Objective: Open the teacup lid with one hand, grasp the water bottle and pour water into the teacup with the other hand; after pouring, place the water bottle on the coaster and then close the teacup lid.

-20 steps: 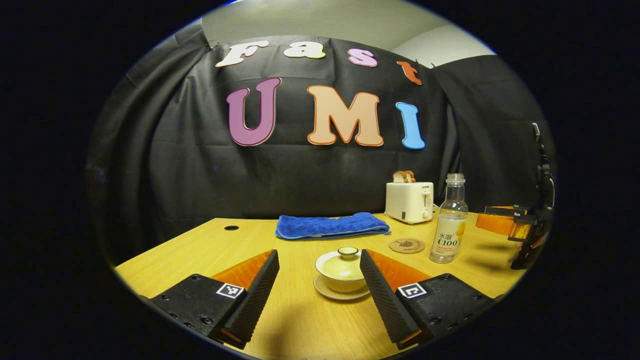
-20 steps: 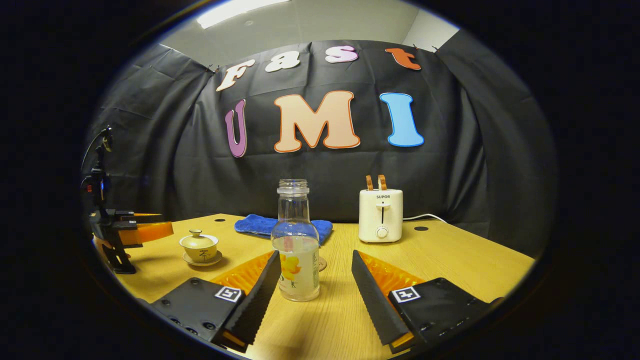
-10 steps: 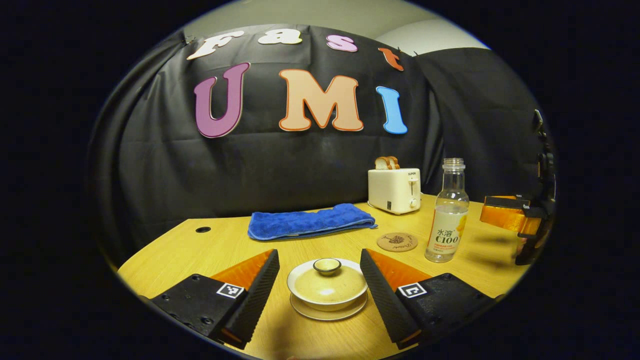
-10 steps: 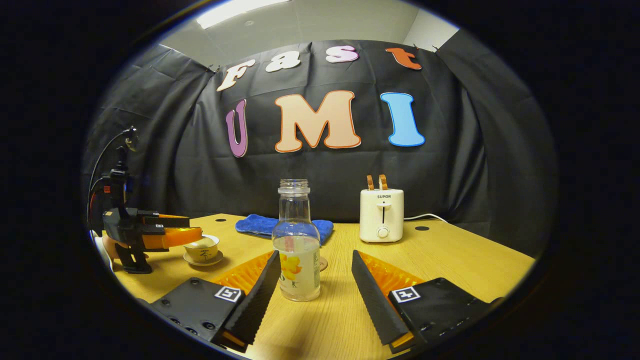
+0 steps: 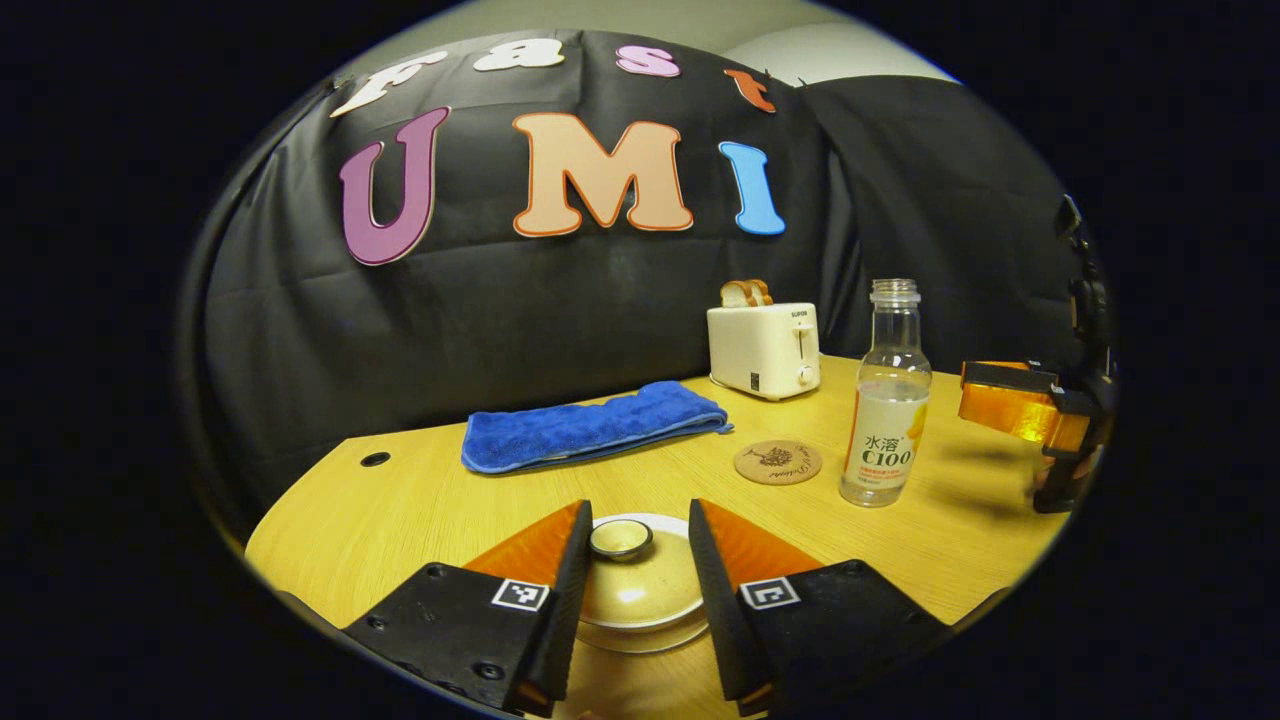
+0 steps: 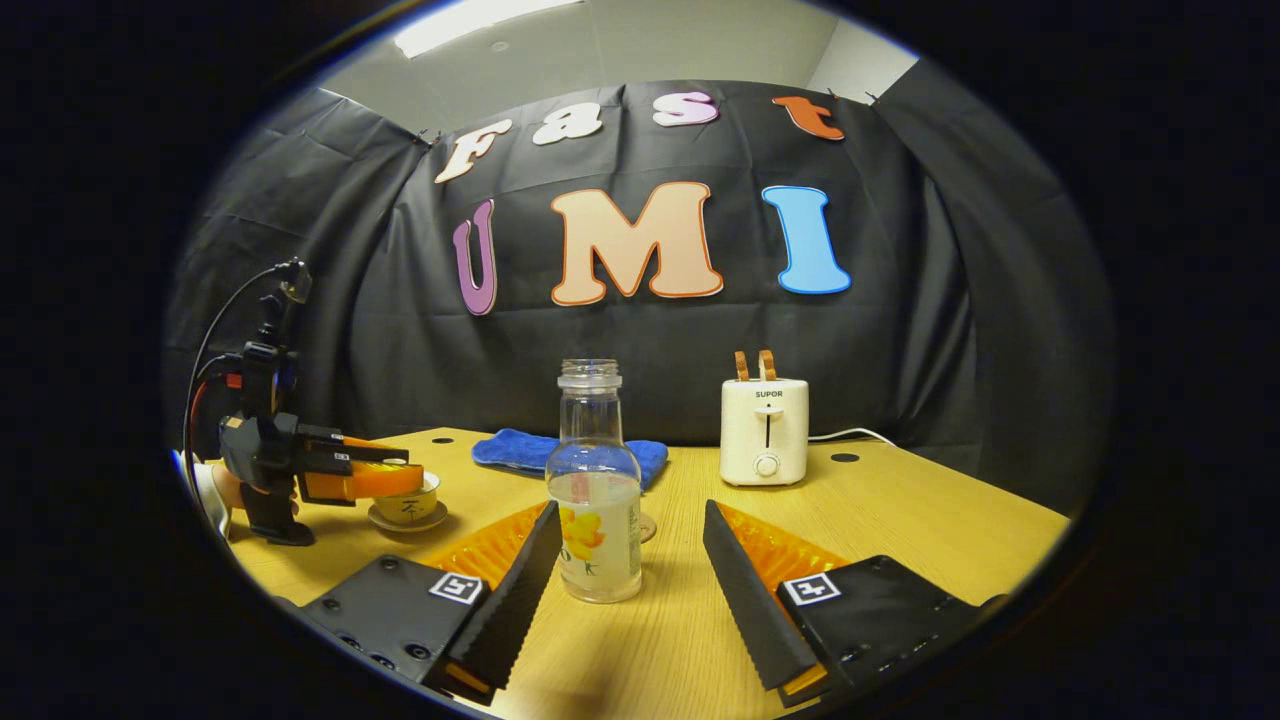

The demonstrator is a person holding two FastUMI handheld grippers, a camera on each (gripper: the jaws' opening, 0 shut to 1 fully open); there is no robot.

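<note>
The left tongs (image 5: 630, 560) hung low over the teacup (image 5: 640, 600) at the near edge of the worktop (image 5: 420, 500), its fingers partly closed either side of the lid knob (image 5: 620, 538), not yet pinching it as far as could be told. The lid (image 5: 645, 590) looked like glazed ceramic: light, slick, breakable, best taken by that small knob. The right tongs (image 6: 625, 560) stood wide open, empty, the bottle (image 6: 595, 500) just ahead between its fingers. Part full with no cap, it wanted a firm mid-body grip. The coaster (image 5: 778, 462) lay left of the bottle.
</note>
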